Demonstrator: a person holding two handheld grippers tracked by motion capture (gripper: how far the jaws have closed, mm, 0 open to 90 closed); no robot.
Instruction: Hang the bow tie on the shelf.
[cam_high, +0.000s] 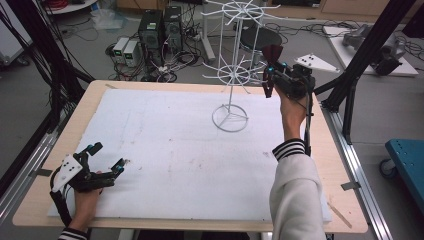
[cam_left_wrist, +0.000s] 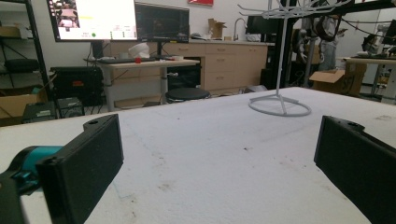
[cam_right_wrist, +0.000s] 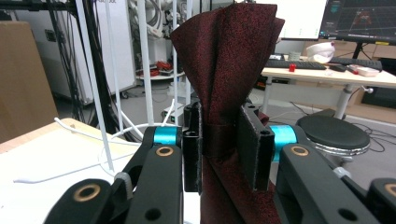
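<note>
1. At the near left corner of the bench (cam_high: 150, 85), the left hand-held gripper (cam_high: 106, 157) lies low on the white foam sheet (cam_high: 175, 150) with its jaws spread wide and nothing between them; I judge it is parked there to stay clear of the other hand's work
2. Its own view looks along the bare foam between both black pads (cam_left_wrist: 84, 163), so it is ready but idle
3. Toward the middle right stands the white wire rack (cam_high: 231, 70), its ring base on the foam and 2 tiers of thin prongs fanning out above
4. At the right, the right hand-held gripper (cam_high: 269, 80) is raised beside the lower tier, jaws pressed onto a dark red cloth (cam_right_wrist: 224, 70) gathered into folds
5. The cloth is pinched at its narrow waist, so the upper part fans out free, probably to be hooked over a prong; whether it touches one yet I cannot tell
</note>
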